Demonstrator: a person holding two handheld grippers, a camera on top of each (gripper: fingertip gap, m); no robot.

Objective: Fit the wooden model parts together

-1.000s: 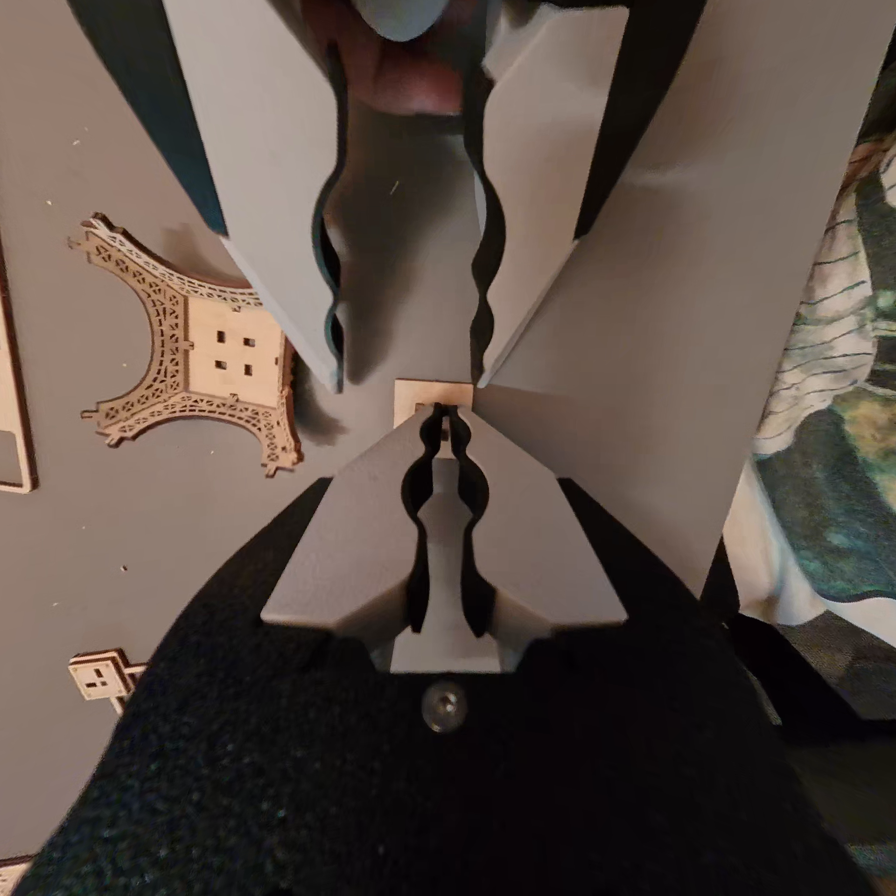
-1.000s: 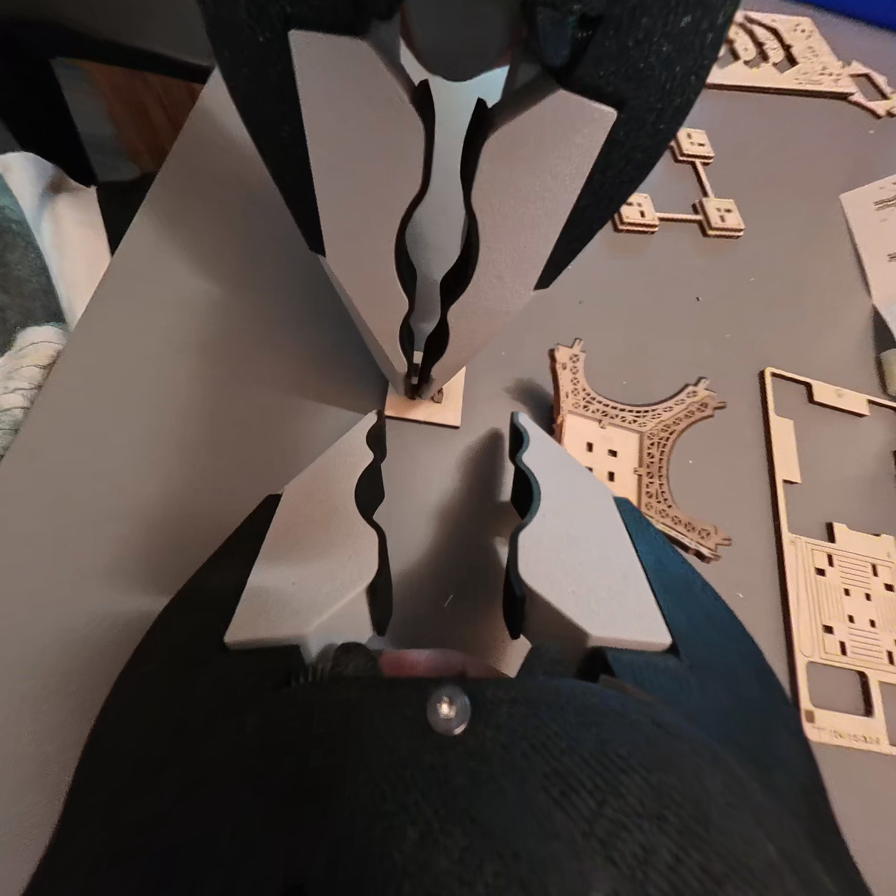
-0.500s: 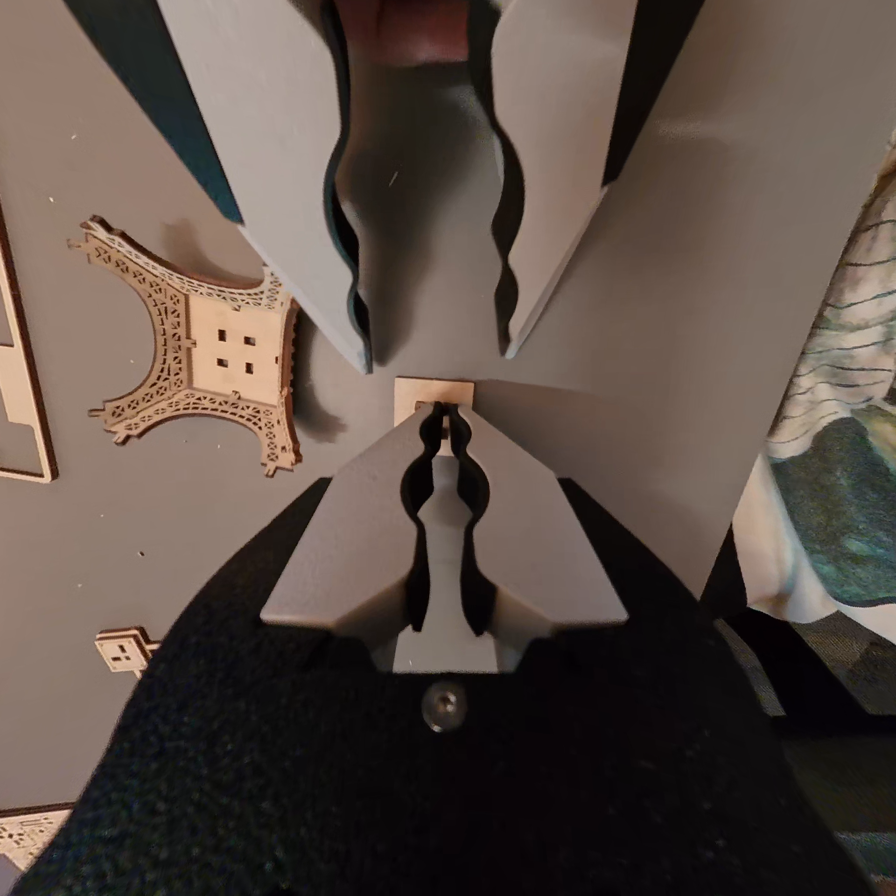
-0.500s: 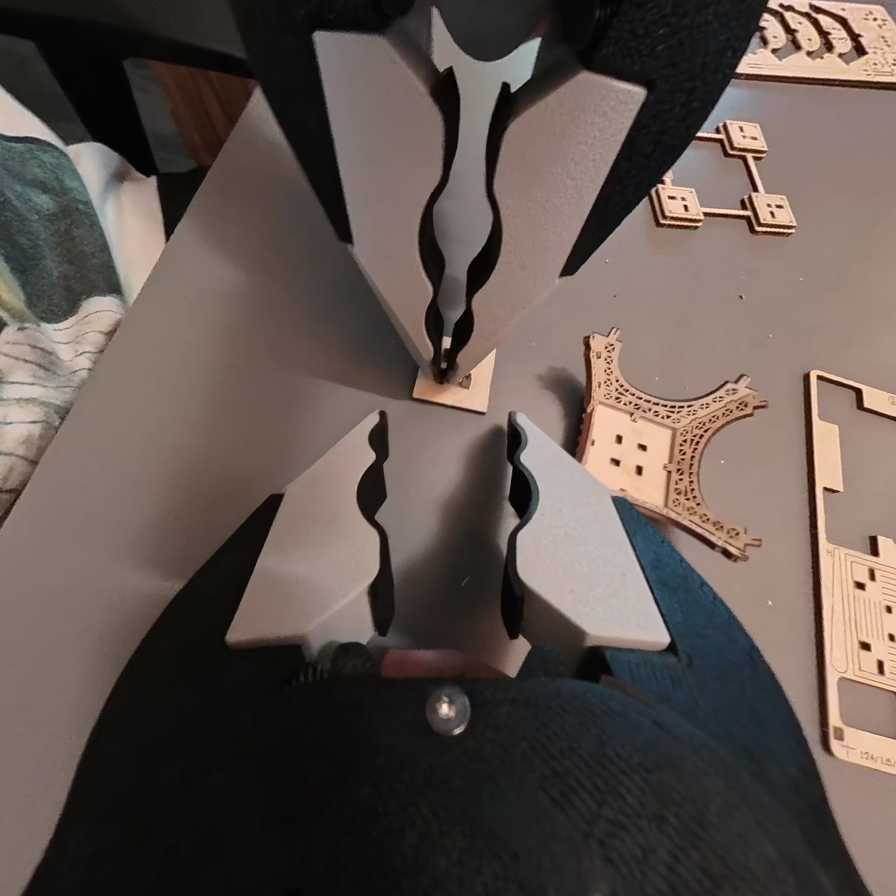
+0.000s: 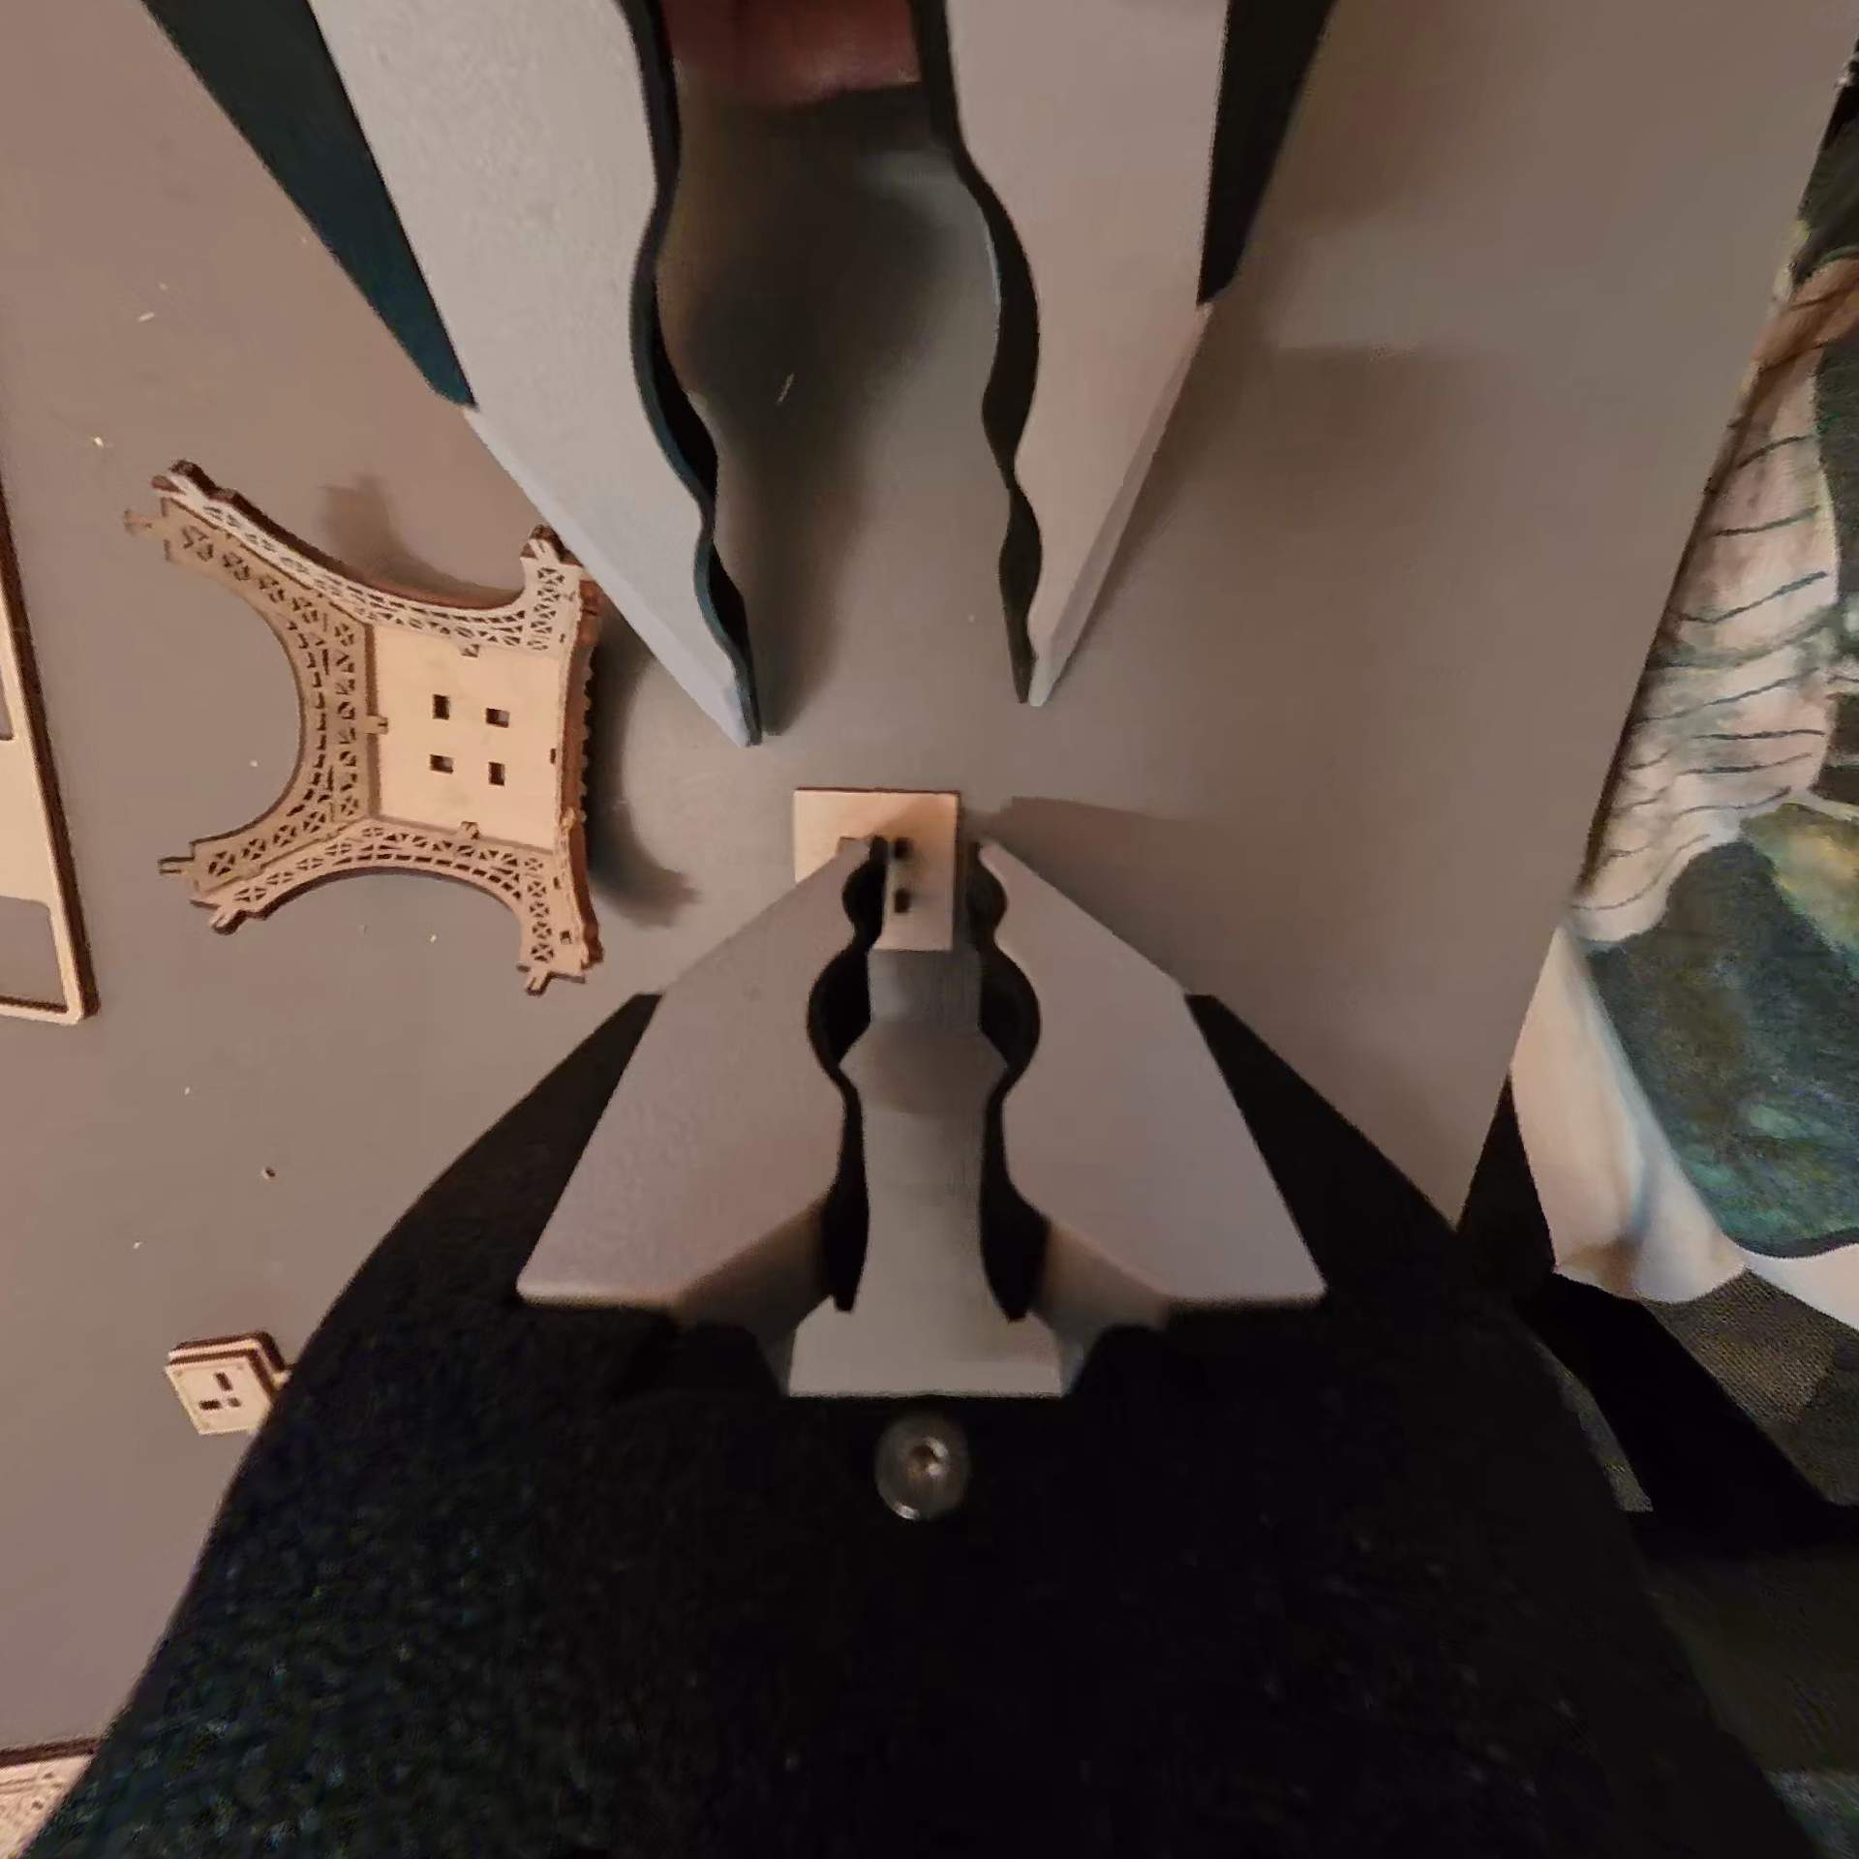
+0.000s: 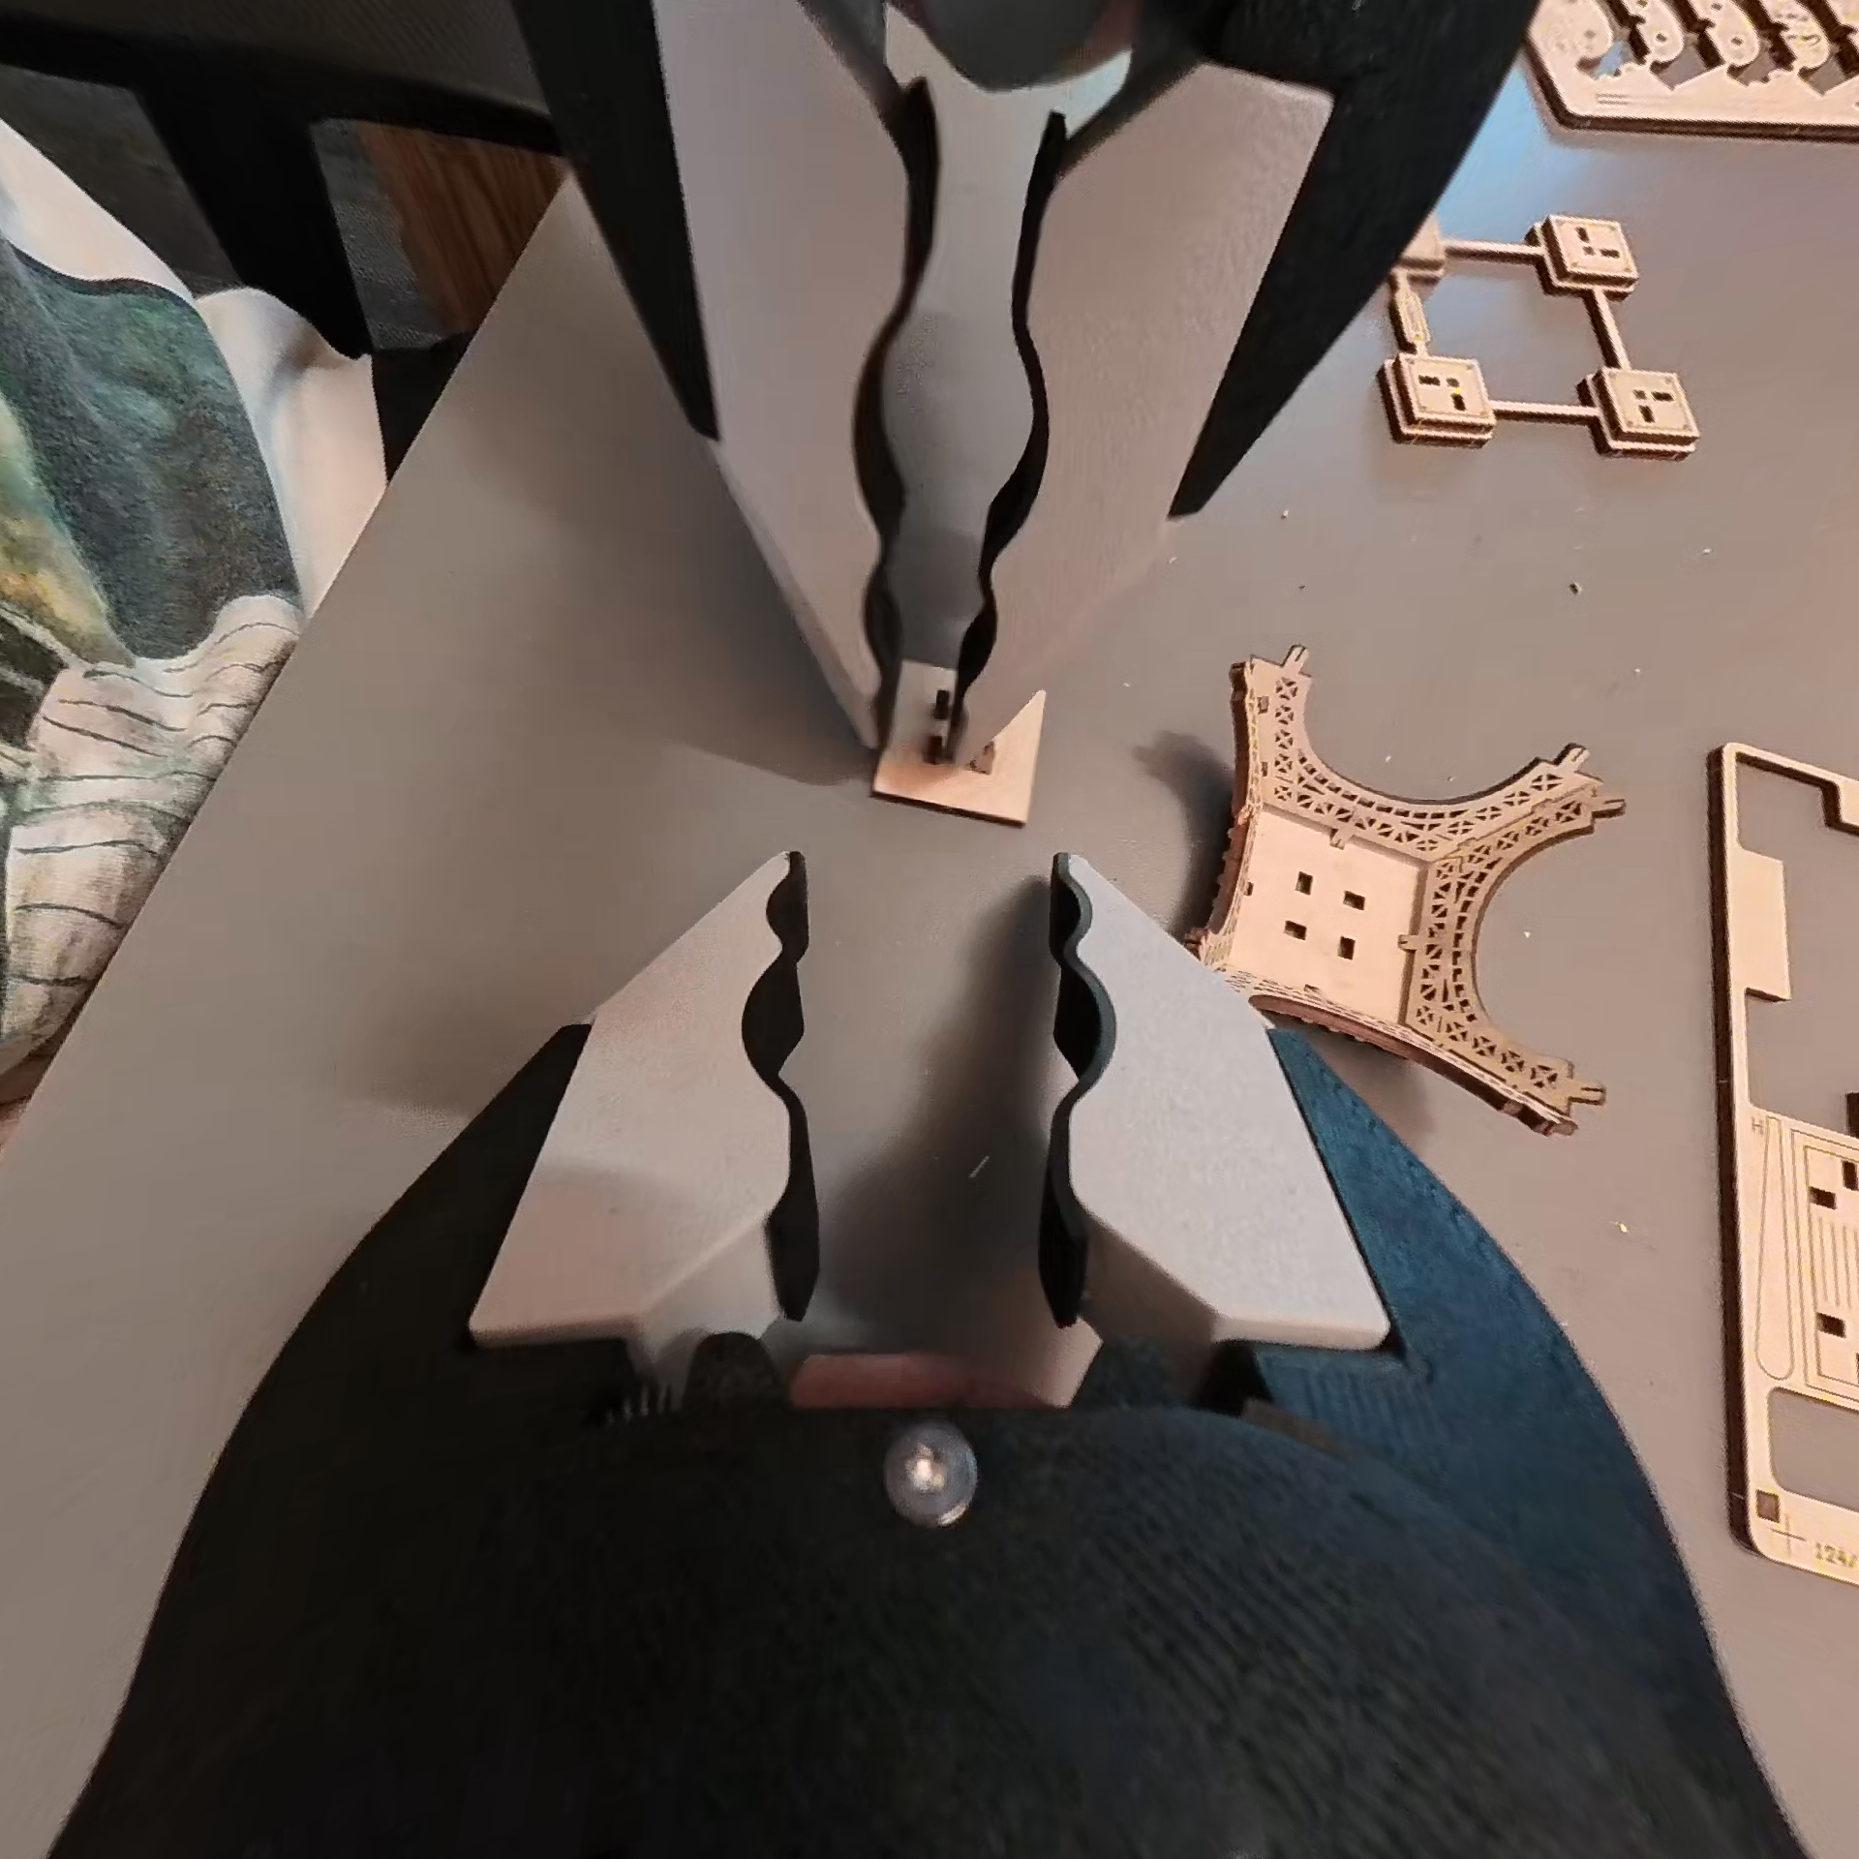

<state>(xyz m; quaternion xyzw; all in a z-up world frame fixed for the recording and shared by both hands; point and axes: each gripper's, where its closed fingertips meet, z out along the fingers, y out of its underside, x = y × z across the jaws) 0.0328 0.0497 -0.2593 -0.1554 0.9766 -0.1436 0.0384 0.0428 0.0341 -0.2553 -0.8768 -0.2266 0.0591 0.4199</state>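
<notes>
A small square wooden plate (image 5: 913,900) with small slots lies flat on the grey table (image 5: 201,1157). My left gripper (image 5: 923,850) stands over it with its fingers a little apart, tips on either side of the plate's middle, not clamping it. It also shows in the right wrist view (image 6: 925,739) above the plate (image 6: 951,780). My right gripper (image 6: 925,865) is open and empty, just short of the plate, and faces the left one (image 5: 890,709). An arched lattice tower base (image 5: 402,734) lies beside them (image 6: 1388,936).
A cut-out wooden sheet (image 6: 1791,1157) lies past the tower base. A frame of square pads (image 6: 1539,342) and another part sheet (image 6: 1710,60) lie farther off. The table edge runs close by, with patterned fabric (image 5: 1730,805) beyond it. Both grippers' tips are close together, under 4 cm apart.
My left gripper was shut at the plate and has now parted its fingers. My right gripper has drawn back from the plate, still open.
</notes>
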